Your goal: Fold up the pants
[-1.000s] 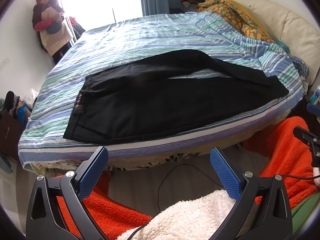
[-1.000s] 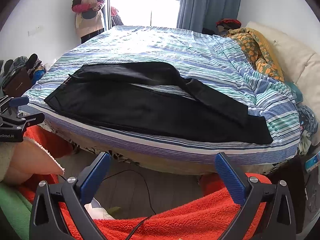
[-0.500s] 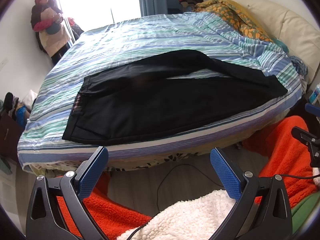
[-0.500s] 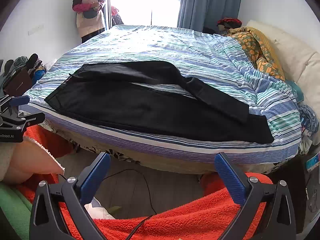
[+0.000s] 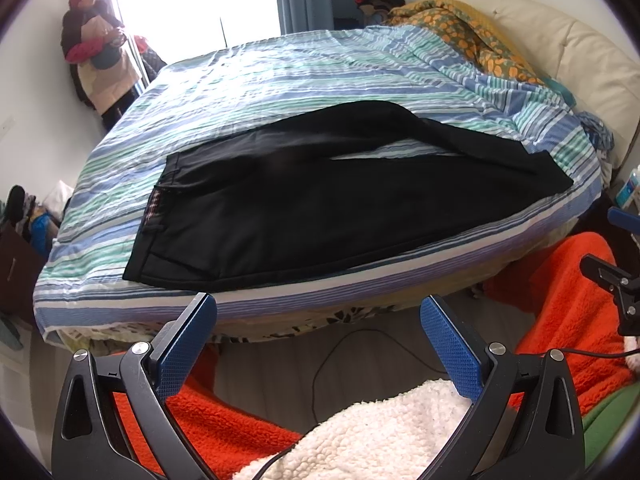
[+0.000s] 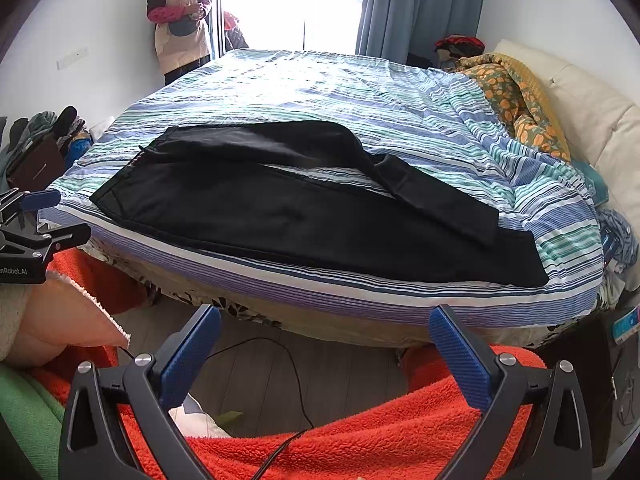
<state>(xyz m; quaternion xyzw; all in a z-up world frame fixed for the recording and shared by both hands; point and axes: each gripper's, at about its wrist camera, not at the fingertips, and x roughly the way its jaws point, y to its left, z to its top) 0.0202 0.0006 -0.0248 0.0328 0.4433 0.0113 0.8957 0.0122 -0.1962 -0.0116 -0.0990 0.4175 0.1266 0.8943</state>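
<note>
Left gripper [image 5: 318, 334] and right gripper [image 6: 325, 344]: jaws spread, empty, held off the bed's [image 6: 360, 284] near edge. Black pants [image 6: 304, 208] lie flat along that edge, waistband at the left corner, far leg bent across. A person [image 6: 180, 20] stands beyond the far left corner.

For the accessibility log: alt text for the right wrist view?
Black pants lie spread near the front edge of a striped bed, one leg angled across. The right gripper hangs open, short of the bed, above the floor.
</note>
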